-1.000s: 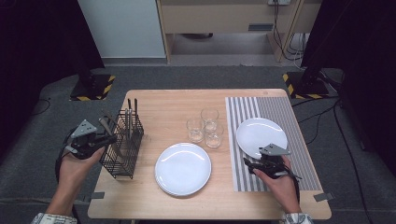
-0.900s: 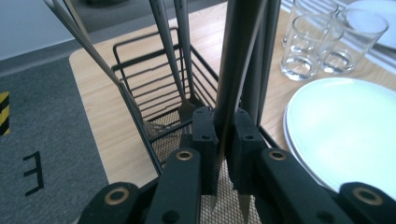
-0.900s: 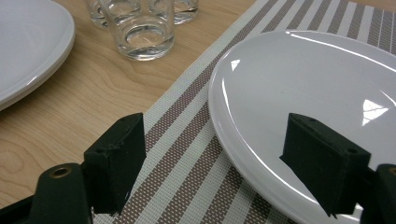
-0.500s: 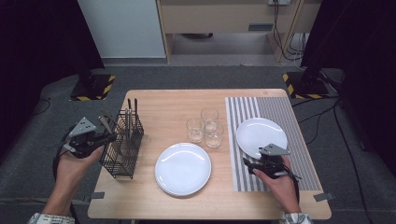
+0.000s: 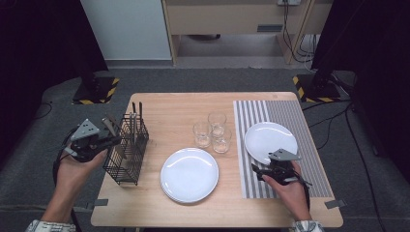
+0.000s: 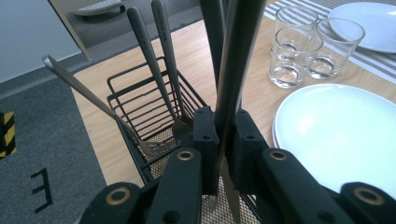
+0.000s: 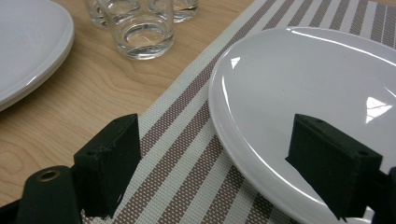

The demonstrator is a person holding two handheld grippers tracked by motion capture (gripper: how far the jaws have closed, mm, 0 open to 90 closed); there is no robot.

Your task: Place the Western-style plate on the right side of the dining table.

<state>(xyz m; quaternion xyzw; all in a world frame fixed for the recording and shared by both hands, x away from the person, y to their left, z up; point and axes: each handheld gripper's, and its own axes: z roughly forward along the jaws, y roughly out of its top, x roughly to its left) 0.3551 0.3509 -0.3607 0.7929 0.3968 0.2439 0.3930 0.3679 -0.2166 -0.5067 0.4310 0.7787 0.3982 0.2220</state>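
My left gripper [image 5: 112, 130] hangs at the left end of a black wire cutlery basket [image 5: 126, 152], shut on a flat metal knife [image 6: 233, 70] that runs up between its pads [image 6: 205, 135]. The basket [image 6: 140, 98] also holds several forks [image 6: 161, 60]. My right gripper [image 5: 265, 166] is open and low over the striped placemat [image 5: 300, 116]. Its jaws have just been opening and now straddle the near rim of a white plate [image 7: 299, 84], apart from it.
A second white plate [image 5: 189, 174] lies on the bare wood at the table's front middle. Three clear glasses [image 5: 212, 130] stand behind it, left of the placemat. The table's left edge is close beside the basket.
The right gripper's jaws stand a little wider around the plate's rim. Both hands have kept their places.
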